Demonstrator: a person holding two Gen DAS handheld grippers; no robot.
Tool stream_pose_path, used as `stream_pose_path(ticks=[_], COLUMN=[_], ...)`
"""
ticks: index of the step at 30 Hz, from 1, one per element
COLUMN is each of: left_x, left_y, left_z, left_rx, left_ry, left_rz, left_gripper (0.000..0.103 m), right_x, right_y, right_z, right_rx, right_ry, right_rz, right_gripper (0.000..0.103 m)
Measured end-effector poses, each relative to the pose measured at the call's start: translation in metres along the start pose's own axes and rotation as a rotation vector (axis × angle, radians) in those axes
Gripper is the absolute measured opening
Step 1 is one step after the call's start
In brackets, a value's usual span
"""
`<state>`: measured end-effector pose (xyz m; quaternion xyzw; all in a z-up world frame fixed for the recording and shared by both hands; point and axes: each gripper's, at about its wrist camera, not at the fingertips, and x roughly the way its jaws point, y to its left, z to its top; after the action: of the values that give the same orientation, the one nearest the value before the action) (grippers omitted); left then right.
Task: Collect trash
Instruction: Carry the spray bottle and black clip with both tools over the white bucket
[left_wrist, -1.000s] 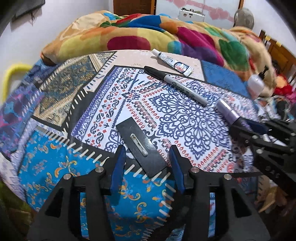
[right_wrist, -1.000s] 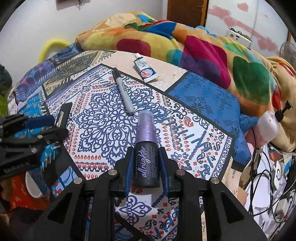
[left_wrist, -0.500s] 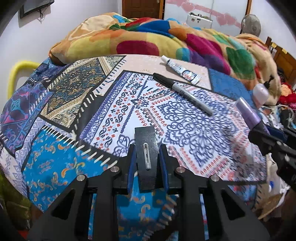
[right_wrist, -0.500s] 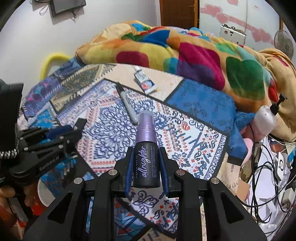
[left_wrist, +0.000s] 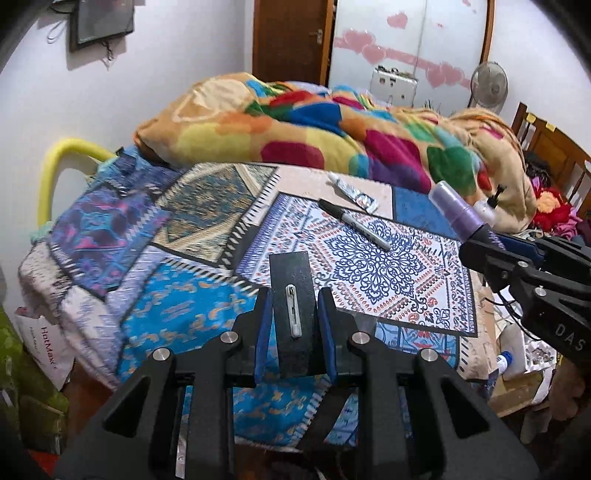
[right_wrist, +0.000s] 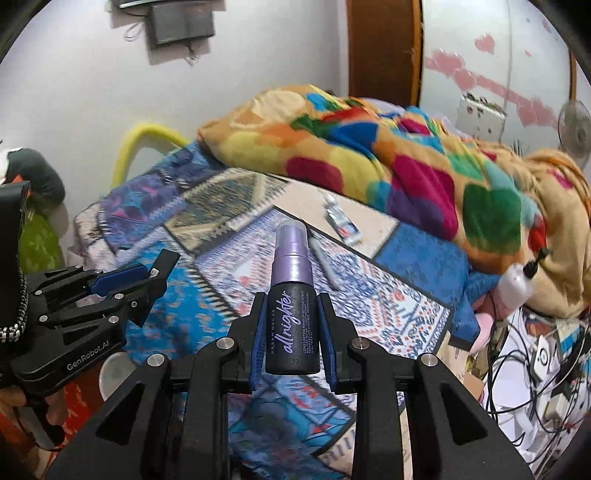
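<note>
My left gripper (left_wrist: 294, 317) is shut on a flat black card with a pin on it (left_wrist: 291, 295) and holds it up above the bed's near edge. My right gripper (right_wrist: 291, 325) is shut on a black and purple spray bottle (right_wrist: 291, 295), upright and lifted off the bed; the bottle also shows in the left wrist view (left_wrist: 458, 212). A black marker (left_wrist: 354, 224) and a small white tube (left_wrist: 352, 192) lie on the patterned bedspread (left_wrist: 369, 266) further back. The left gripper shows at the left of the right wrist view (right_wrist: 127, 277).
A bright rumpled blanket (left_wrist: 332, 136) fills the back of the bed. A yellow bed rail (left_wrist: 59, 162) is at the left. A white pump bottle (right_wrist: 517, 284), cables and clutter (right_wrist: 535, 362) lie off the bed's right side. A bag (left_wrist: 40, 343) sits low left.
My left gripper closed on the black card and lifted it off the bed. Both grippers rose and pulled back from the bed, the right one still holding the spray bottle.
</note>
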<state>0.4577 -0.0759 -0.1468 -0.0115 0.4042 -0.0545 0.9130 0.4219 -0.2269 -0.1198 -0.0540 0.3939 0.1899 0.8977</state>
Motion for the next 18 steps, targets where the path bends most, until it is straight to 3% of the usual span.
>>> stream_pose_path(ticks=[9,18], left_x=[-0.074,-0.122], left_y=[0.042,0.103], left_z=[-0.025,-0.075], left_rx=[-0.026,-0.104], left_ry=[-0.061,-0.068], left_rz=[0.056,0.124], left_gripper=[0.024,0.024], right_x=[-0.034,-0.044], right_y=[0.065,0.137], right_z=[0.003,-0.011], right_rx=[-0.088,-0.164], right_ry=[-0.039,-0.025], right_rz=[0.057,0.141], right_gripper=[0.023,0.024])
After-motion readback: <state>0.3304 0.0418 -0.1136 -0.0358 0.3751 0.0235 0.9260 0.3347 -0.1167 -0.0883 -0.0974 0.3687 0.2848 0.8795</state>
